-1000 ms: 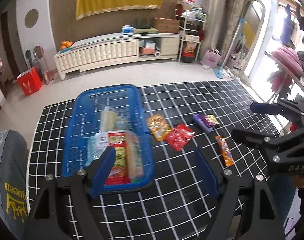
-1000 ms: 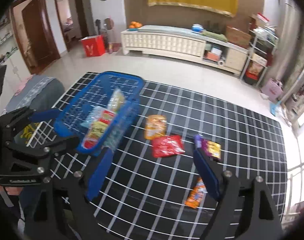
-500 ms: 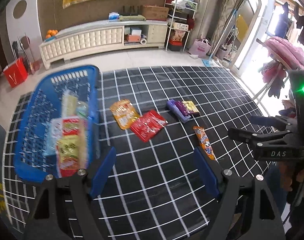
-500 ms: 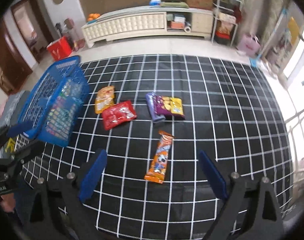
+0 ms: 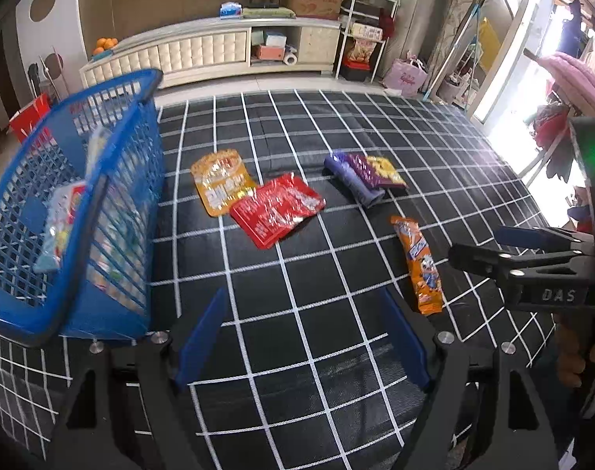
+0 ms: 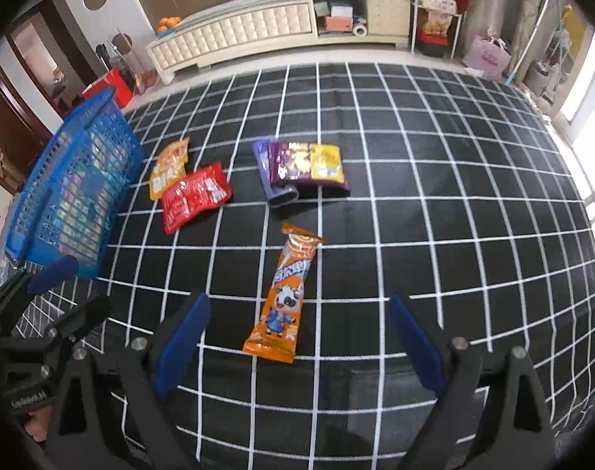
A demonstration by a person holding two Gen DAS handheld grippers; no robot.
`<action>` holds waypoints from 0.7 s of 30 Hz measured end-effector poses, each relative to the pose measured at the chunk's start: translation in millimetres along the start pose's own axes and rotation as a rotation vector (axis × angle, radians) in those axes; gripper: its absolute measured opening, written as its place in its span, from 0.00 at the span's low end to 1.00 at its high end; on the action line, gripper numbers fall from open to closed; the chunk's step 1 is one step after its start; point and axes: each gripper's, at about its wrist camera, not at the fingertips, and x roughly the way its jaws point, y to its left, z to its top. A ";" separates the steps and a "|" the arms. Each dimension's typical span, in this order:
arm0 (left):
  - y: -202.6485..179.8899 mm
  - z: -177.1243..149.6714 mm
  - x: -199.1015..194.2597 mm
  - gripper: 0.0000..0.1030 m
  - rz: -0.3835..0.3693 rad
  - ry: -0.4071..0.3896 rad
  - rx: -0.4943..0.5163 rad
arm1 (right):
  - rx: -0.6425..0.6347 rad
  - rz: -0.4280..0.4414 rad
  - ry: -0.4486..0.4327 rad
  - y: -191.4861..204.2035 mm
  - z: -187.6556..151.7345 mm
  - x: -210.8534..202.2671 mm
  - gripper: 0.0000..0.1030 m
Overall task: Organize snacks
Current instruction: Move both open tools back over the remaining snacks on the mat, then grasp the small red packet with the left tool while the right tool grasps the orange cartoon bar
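A blue basket (image 5: 19,309) (image 6: 27,211) with several snack packs in it stands at the left of the black grid mat. On the mat lie a yellow-orange pack (image 5: 219,180) (image 6: 168,172), a red pack (image 5: 278,207) (image 6: 192,196), a purple pack (image 5: 366,174) (image 6: 297,168) and a long orange pack (image 5: 419,262) (image 6: 285,297). My left gripper (image 5: 301,337) is open and empty above bare mat, right of the basket. My right gripper (image 6: 297,344) is open and empty, its fingers on either side of the long orange pack's near end, above it.
The black grid mat (image 6: 454,215) covers the floor. A long white cabinet (image 6: 258,31) stands along the far wall, with shelves (image 5: 360,35) and bags at the right. A red box (image 6: 113,82) sits behind the basket. A clothes rack (image 5: 571,78) is at the far right.
Both grippers have moved right and lower, away from the basket toward the loose packs. The long orange pack now lies between the right gripper's fingers. Both stayed open.
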 end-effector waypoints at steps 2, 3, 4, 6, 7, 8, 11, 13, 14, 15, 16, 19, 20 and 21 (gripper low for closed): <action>1.5 -1.0 7.5 0.76 0.006 0.009 0.003 | -0.011 0.000 0.020 2.6 0.9 11.9 0.85; 2.4 -0.8 10.4 0.76 0.009 0.012 0.006 | -0.013 0.001 0.029 4.0 1.5 17.7 0.82; 4.2 -0.1 14.4 0.76 0.018 0.017 0.005 | -0.013 0.004 0.040 4.7 1.5 23.4 0.80; 6.1 0.9 17.7 0.76 0.022 0.021 0.006 | -0.017 0.006 0.067 8.5 2.0 36.3 0.77; 7.5 1.4 19.5 0.76 0.023 0.024 0.003 | -0.021 0.001 0.073 9.4 2.1 40.4 0.76; 9.0 1.8 21.2 0.76 0.022 0.027 0.003 | -0.025 -0.011 0.081 11.0 1.9 45.4 0.76; 11.2 2.0 24.3 0.76 0.030 0.031 0.008 | -0.019 -0.040 0.082 10.3 1.9 56.8 0.75; 10.8 1.9 26.3 0.76 0.043 0.037 0.020 | -0.016 -0.044 0.095 9.2 1.9 62.6 0.65; 10.4 1.4 26.7 0.76 0.047 0.038 0.023 | -0.010 -0.034 0.104 8.5 0.9 64.8 0.58; 10.1 0.8 26.9 0.76 0.045 0.039 0.023 | -0.015 -0.033 0.095 8.7 -0.4 64.3 0.53; 9.7 0.2 27.0 0.76 0.043 0.040 0.021 | -0.024 -0.033 0.091 10.2 -1.0 64.5 0.49; 6.3 -1.7 26.8 0.76 0.043 0.045 0.019 | -0.038 -0.020 0.078 10.1 -5.0 63.7 0.21; 4.8 -2.4 27.2 0.76 0.046 0.049 0.022 | -0.044 -0.013 0.068 9.5 -7.3 62.4 0.20; 4.0 -3.1 27.6 0.76 0.046 0.051 0.022 | -0.046 -0.008 0.062 8.5 -8.0 61.1 0.19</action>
